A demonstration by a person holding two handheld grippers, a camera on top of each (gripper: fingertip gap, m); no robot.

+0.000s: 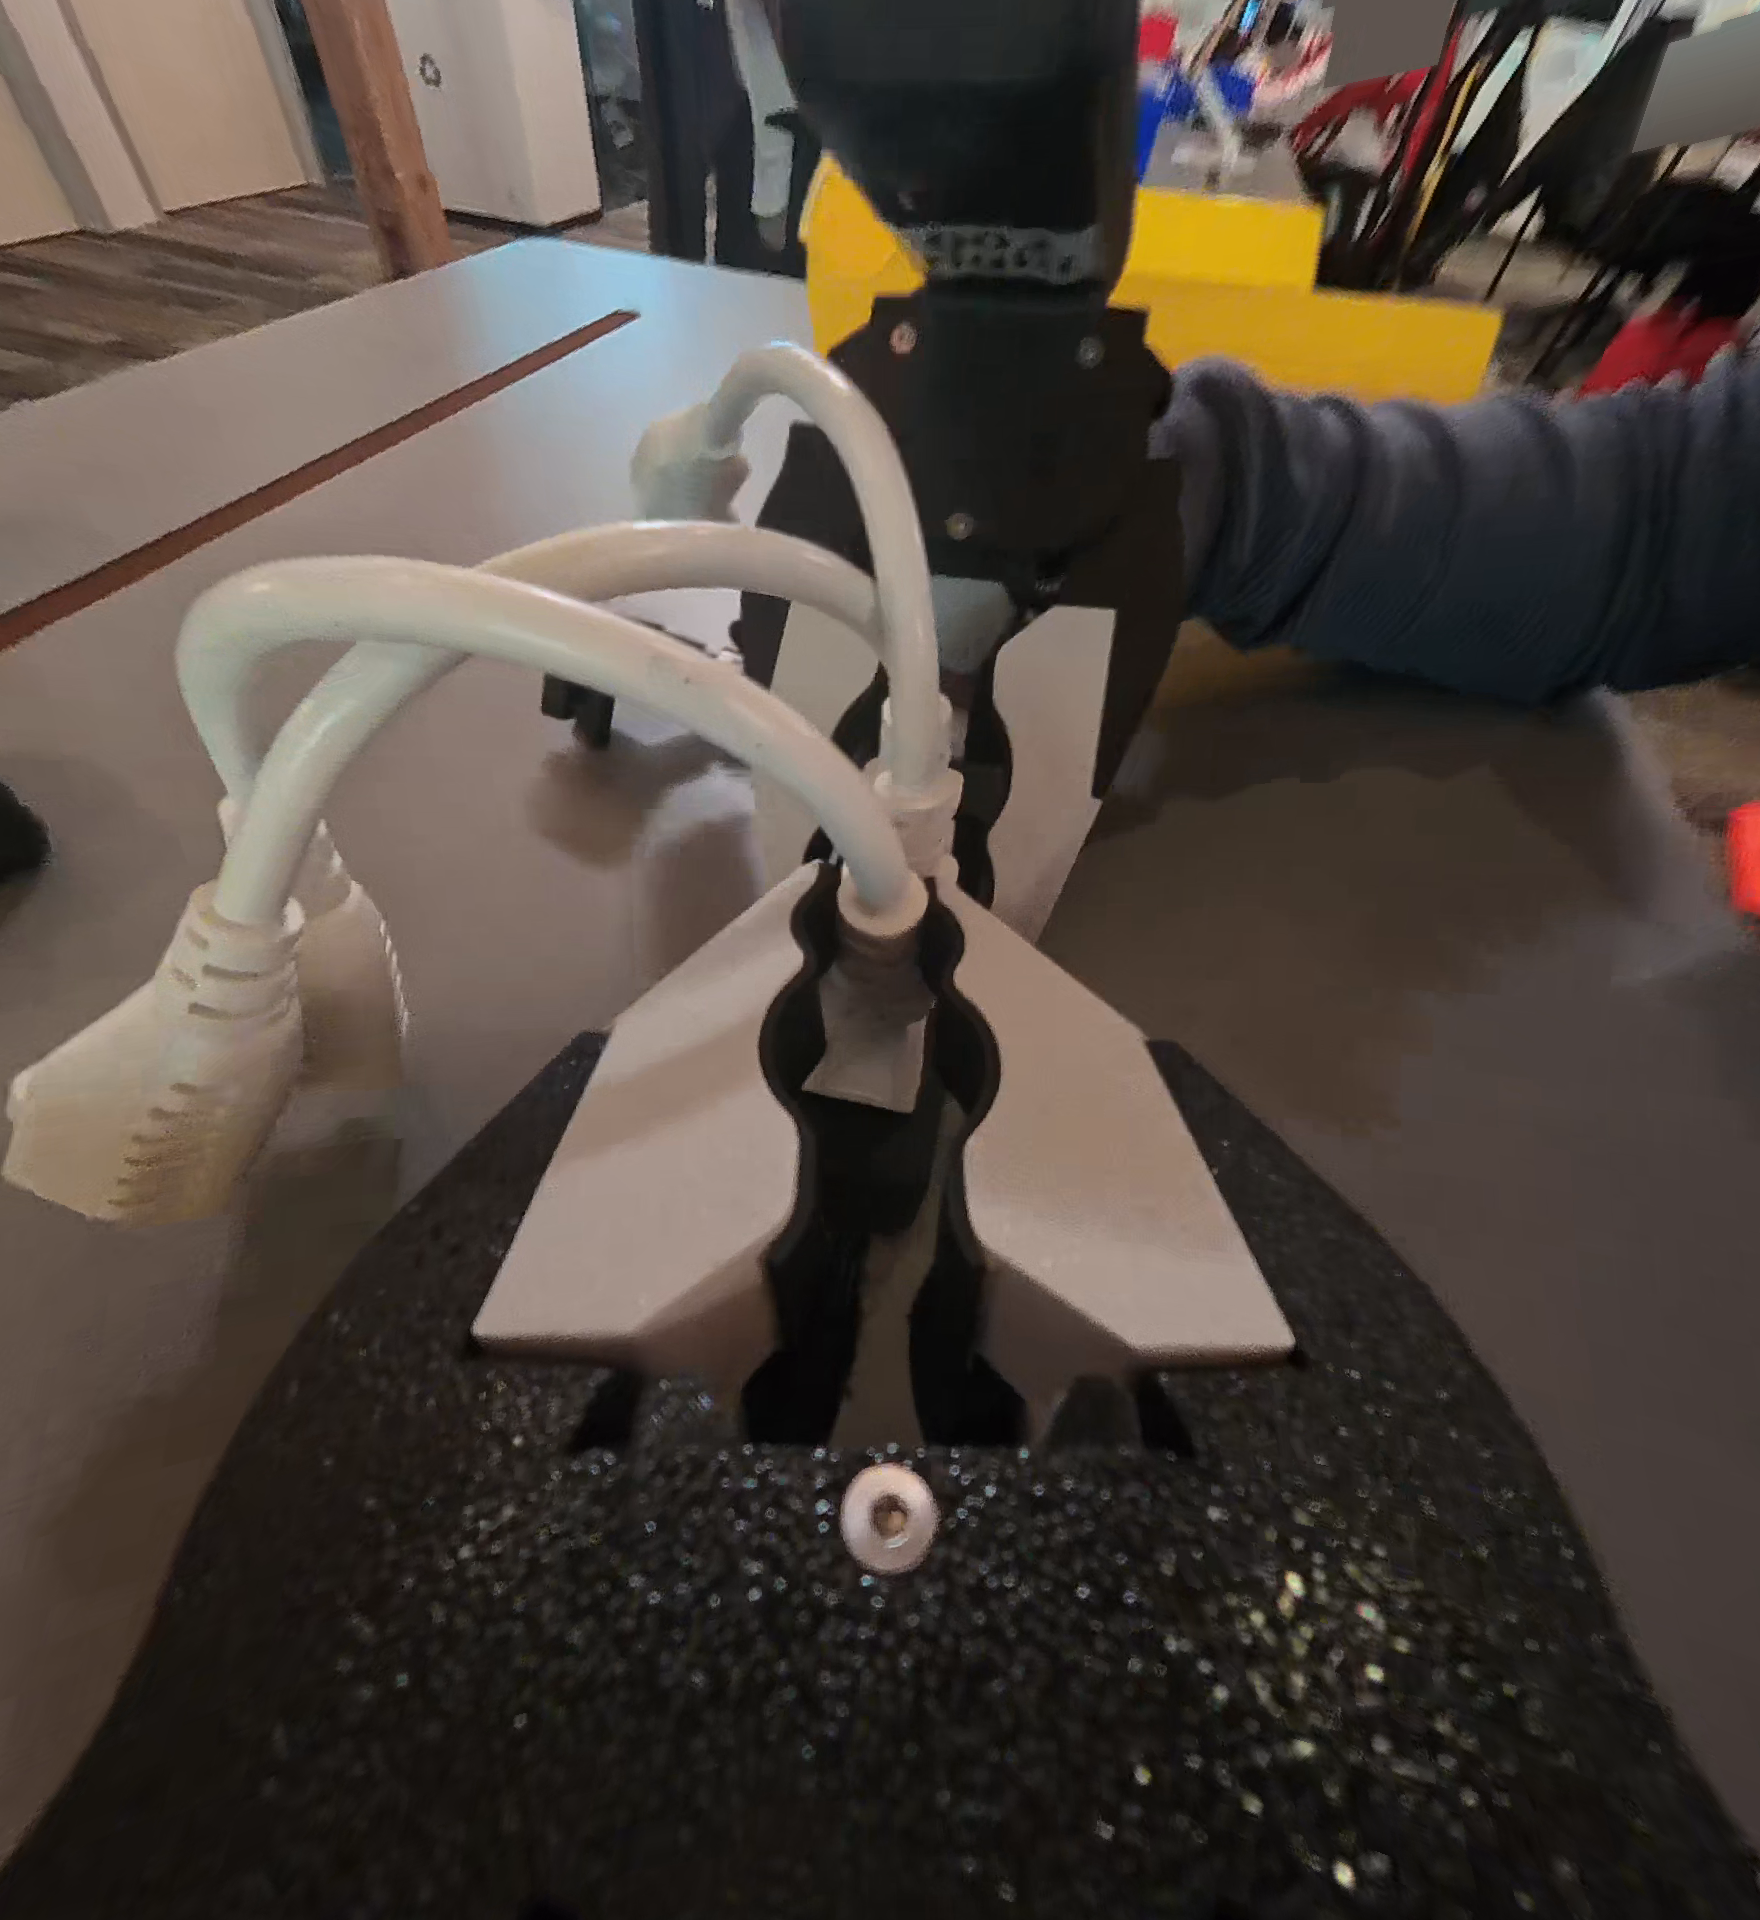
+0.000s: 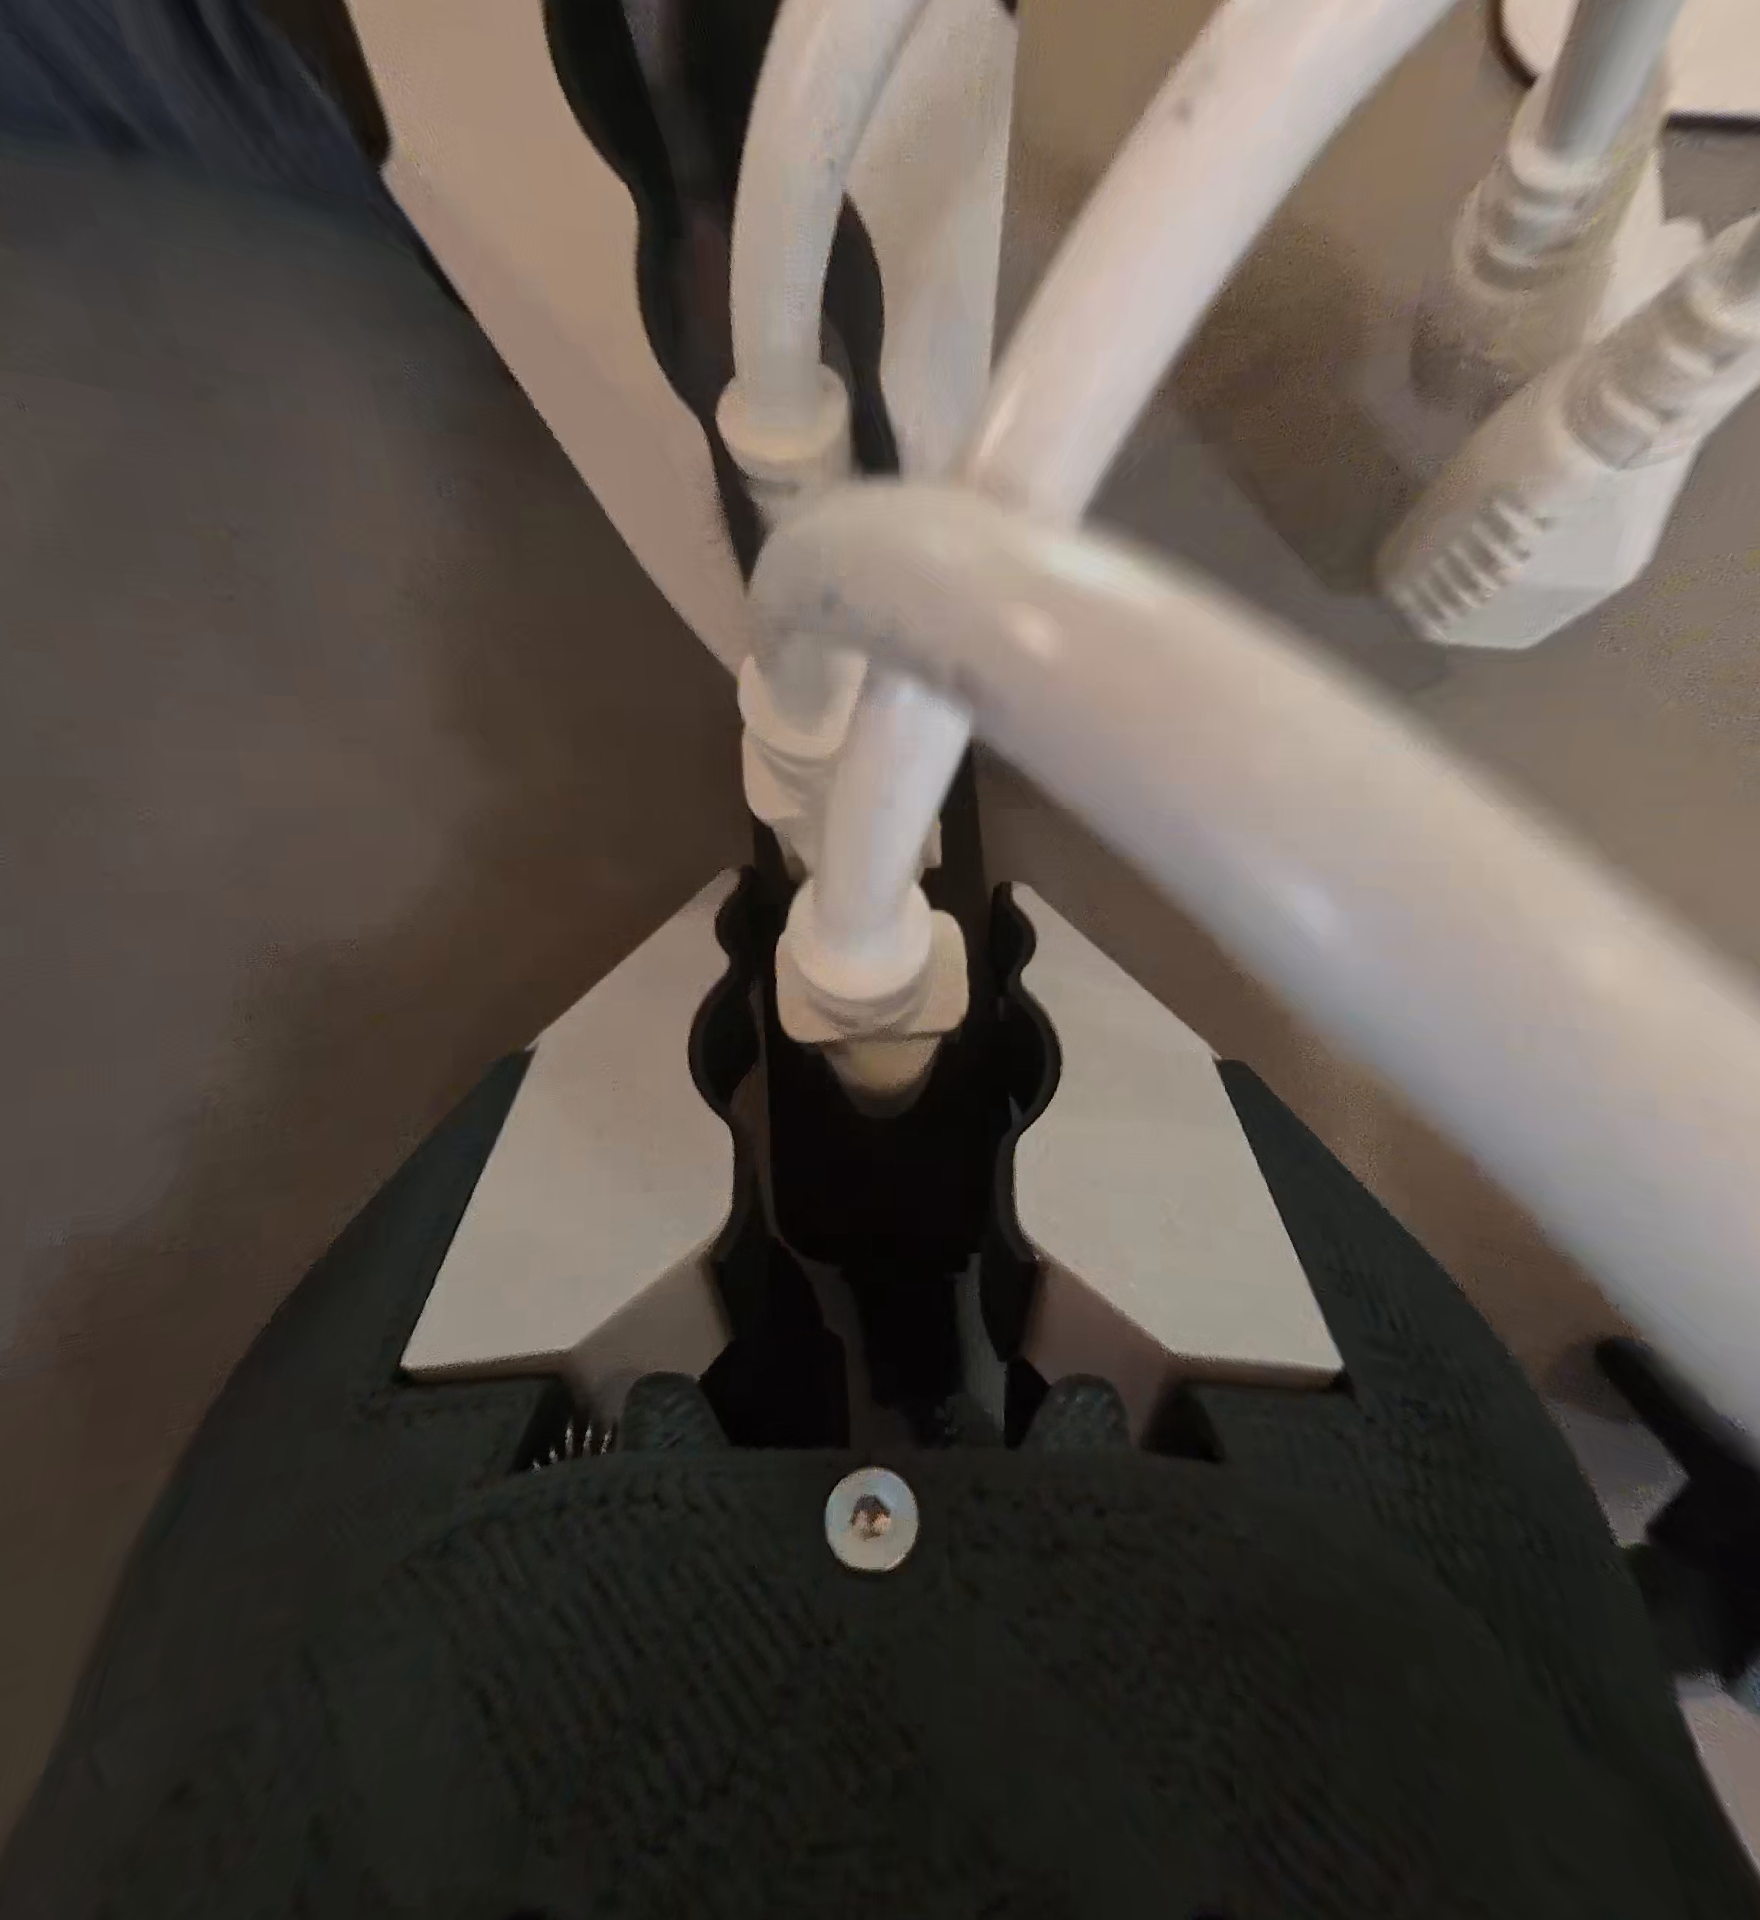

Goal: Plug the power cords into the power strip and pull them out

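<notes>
While the left hand-held gripper [image 1: 881, 997] is clamped narrowly on an upright white plastic plug [image 1: 871, 1029], the right hand-held gripper [image 2: 871, 1023] grips another white plug [image 2: 871, 997] facing it. Thick white power cords [image 1: 502, 613] arch up and leftward, their far connectors [image 1: 159, 1081] hanging above the grey bench [image 1: 1375, 1039].

Our left gripper [image 1: 881, 997] closed on a plug, our right gripper [image 2: 871, 997] facing it, likewise clamped, sleeved arm [image 1: 1478, 520] outstretched
</notes>
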